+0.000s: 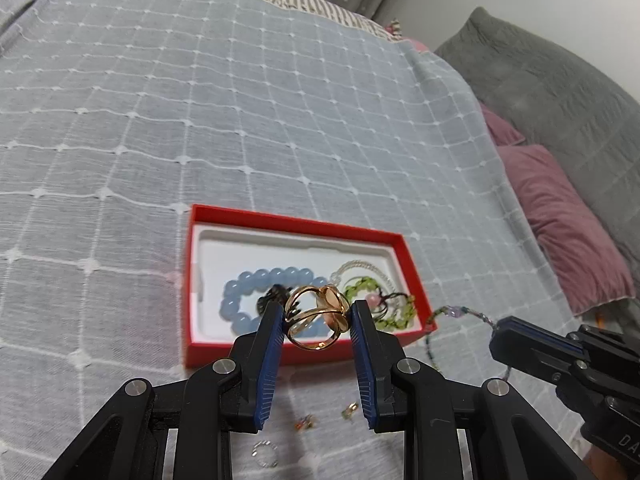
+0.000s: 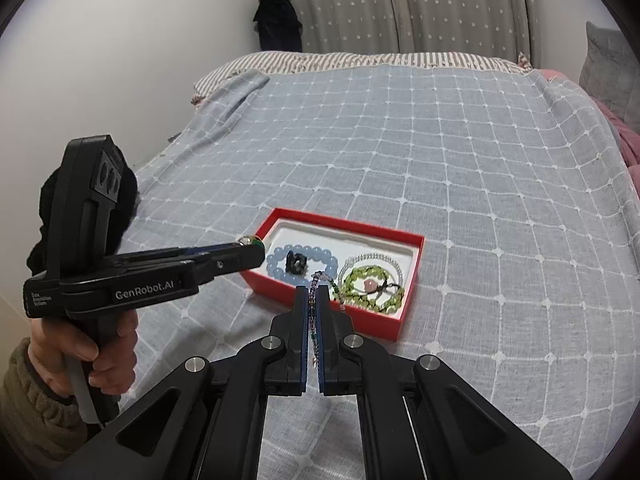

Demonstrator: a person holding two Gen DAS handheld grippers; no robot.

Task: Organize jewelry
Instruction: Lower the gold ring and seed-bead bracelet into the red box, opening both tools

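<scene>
My left gripper [image 1: 318, 314] is shut on a gold ring [image 1: 316, 320] with a pale oval face, held just above the near edge of the red jewelry box [image 1: 296, 222]. The box holds a blue bead bracelet [image 1: 240, 292], a small black piece [image 1: 274, 296], a green bead bracelet [image 1: 394, 316] and a clear chain [image 1: 360, 268]. My right gripper [image 2: 315, 300] is shut on a thin multicolour bead strand [image 2: 320, 280], held over the box's near side [image 2: 360, 318]. The left gripper also shows in the right wrist view [image 2: 250, 248].
Small loose pieces lie on the grey checked bedspread [image 1: 200, 120] below my left gripper: a clear bead ring [image 1: 265, 453] and two small earrings [image 1: 306, 422] [image 1: 350, 410]. Pink pillows [image 1: 560, 232] and a grey quilt [image 1: 560, 80] lie to the right.
</scene>
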